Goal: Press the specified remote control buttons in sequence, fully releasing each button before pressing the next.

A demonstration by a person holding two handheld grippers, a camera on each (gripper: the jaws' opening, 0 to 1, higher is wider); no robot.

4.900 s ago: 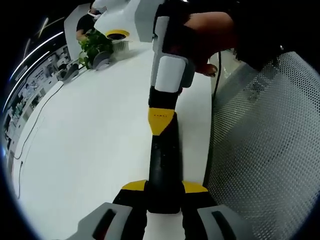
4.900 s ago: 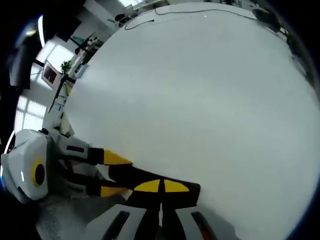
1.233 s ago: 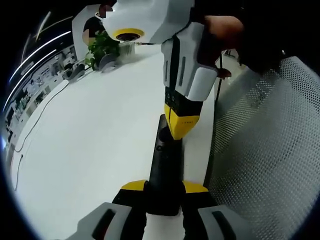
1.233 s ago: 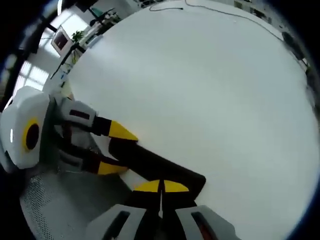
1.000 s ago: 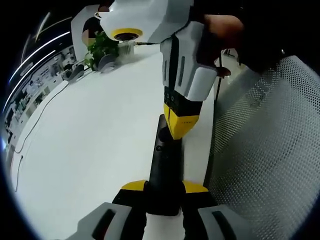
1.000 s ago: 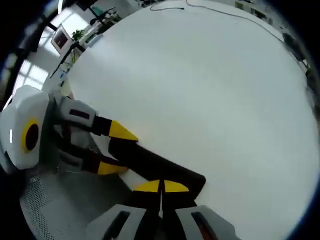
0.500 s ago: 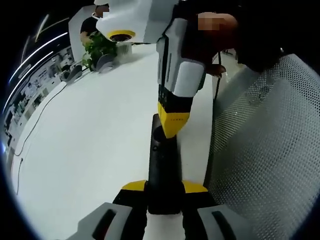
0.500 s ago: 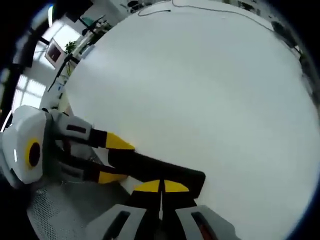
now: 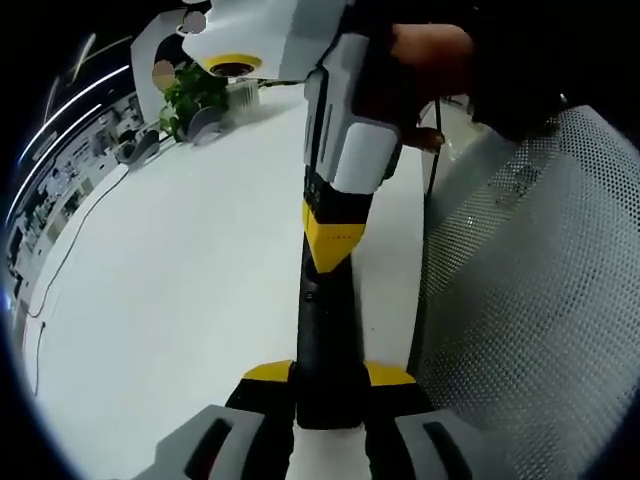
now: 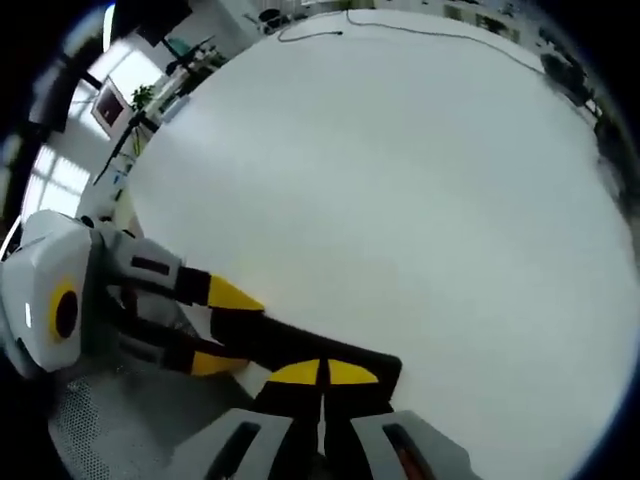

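Note:
A black remote control (image 9: 322, 340) lies lengthwise between my left gripper's (image 9: 328, 373) yellow-tipped jaws, which are shut on its near end. My right gripper (image 9: 330, 245) comes in from above, shut, with its yellow tips down on the remote's far half. I cannot tell whether a button is pushed in. In the right gripper view the remote (image 10: 300, 348) runs from the left gripper (image 10: 220, 330) on the left to my right gripper's (image 10: 322, 373) closed tips at the bottom. A hand (image 9: 425, 55) holds the right gripper.
The white table (image 9: 190, 260) spreads to the left, with a thin cable (image 9: 70, 250) near its edge and a potted plant (image 9: 190, 90) at the far end. A grey mesh chair back (image 9: 530, 300) stands close on the right. A cable (image 10: 400, 25) lies across the far table.
The right gripper's tips have slid a little sideways across the remote and now cover the round button that showed beside them. The left gripper still holds the remote.

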